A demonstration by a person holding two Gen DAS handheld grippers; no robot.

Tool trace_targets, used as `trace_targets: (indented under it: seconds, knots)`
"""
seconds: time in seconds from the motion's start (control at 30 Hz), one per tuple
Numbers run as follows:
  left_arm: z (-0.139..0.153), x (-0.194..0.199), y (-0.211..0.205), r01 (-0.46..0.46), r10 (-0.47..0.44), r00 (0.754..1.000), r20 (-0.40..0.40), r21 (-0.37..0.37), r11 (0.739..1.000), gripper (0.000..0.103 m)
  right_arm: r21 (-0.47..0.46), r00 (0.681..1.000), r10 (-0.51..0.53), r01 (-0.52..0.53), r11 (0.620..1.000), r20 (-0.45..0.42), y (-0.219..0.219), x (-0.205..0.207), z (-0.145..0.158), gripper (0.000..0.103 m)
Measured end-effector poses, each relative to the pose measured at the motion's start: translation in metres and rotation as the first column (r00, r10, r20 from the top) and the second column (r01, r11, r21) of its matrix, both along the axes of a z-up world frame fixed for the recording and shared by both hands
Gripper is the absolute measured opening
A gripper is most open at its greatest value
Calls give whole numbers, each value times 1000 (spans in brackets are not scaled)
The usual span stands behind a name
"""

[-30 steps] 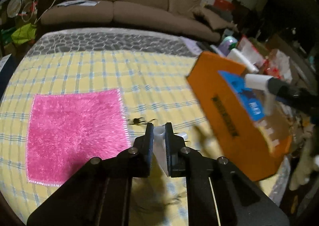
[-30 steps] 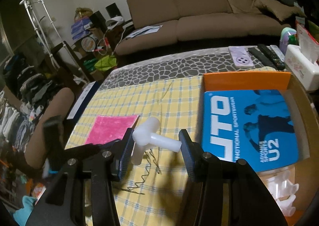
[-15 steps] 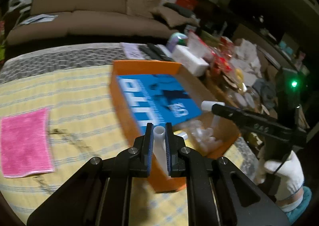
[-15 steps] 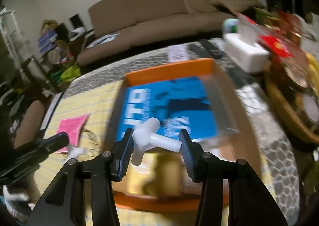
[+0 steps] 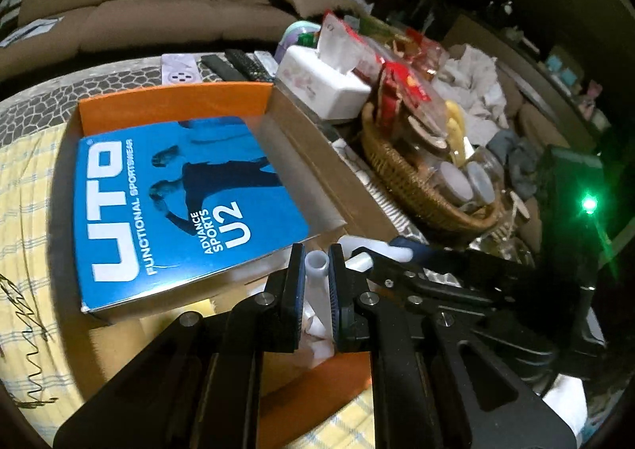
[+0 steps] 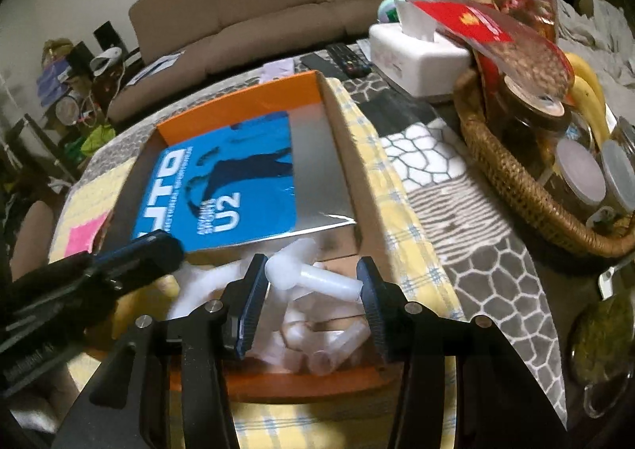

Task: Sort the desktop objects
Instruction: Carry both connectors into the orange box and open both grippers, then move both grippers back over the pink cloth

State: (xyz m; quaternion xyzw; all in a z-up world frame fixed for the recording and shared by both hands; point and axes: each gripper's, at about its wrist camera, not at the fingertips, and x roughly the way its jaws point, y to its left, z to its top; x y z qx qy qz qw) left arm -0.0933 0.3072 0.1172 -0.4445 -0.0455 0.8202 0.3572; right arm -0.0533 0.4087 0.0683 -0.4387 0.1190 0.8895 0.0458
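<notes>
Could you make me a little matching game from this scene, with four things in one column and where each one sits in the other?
Things:
1. white tube
2. white T-shaped fitting
3. blue UTO package
4. jars

Places:
A. in the wicker basket
B. lying flat in the orange box
C. clamped in the right gripper
D. clamped in the left gripper

Pairs: 1-D, 2-C, 3-B, 4-A

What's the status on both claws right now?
Left claw shut on white tube. Right claw shut on T-fitting. Both over orange box. Nothing blocking.
</notes>
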Motion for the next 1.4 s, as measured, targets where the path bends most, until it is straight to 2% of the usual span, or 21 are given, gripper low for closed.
trace_targets:
  seconds: [0.17,0.27,0.3,0.37,0.5,0.57,0.63,0.7,0.73,0.77,0.8,0.83,0.87,0.93,1.13,1.4]
  knots:
    - [-19,-4,-2,-33,34,998,50,-14,999,12,-17,1000,13,-14,1000,-25,6,-3,2,47]
    - [-22,-3,-7,-38,38,998,49,-13,999,14,-22,999,25,-26,999,-33,3,-5,3,57]
    - [-21,-2,-9,-39,40,998,52,-8,999,16,-27,999,28,-29,999,-36,2,-6,4,61]
    - [-19,-1,-15,-48,48,998,50,0,999,31,-15,999,29,-30,999,-35,0,-7,4,63]
    - [-7,1,-28,-57,57,998,27,7,998,39,-19,998,18,-19,1000,-56,0,-4,9,65]
    - [2,4,-38,-63,63,998,-3,1,998,45,-15,997,9,-11,1000,-80,0,-2,15,68]
    - [10,6,-50,-74,74,997,-37,-14,997,51,-17,995,7,-8,1000,-101,-2,0,22,75]
    - [18,9,-67,-92,90,994,-69,-28,995,55,-28,992,11,-15,999,-127,-5,1,28,75]
    - [22,12,-75,-106,102,991,-85,-41,994,60,-33,991,15,-19,999,-136,-8,1,31,75]
    - [24,13,-82,-117,112,989,-100,-52,992,76,-34,989,19,-24,999,-144,-12,1,35,76]
    - [26,15,-91,-129,121,986,-117,-61,990,84,-33,988,28,-33,999,-152,-17,1,38,78]
    - [29,17,-99,-138,129,983,-132,-64,988,97,-31,987,35,-41,999,-155,-22,0,40,80]
    - [31,19,-110,-148,138,980,-142,-62,987,100,-28,987,47,-52,998,-155,-28,-1,41,81]
    - [33,20,-126,-164,154,978,-139,-63,984,101,-25,987,63,-67,997,-151,-39,-3,43,85]
    - [31,25,-189,-233,221,968,-123,-95,968,103,-18,979,125,-129,991,-163,-82,-12,52,85]
    - [14,27,-288,-364,356,931,-84,-131,922,103,-6,957,231,-235,972,-176,-148,-24,60,85]
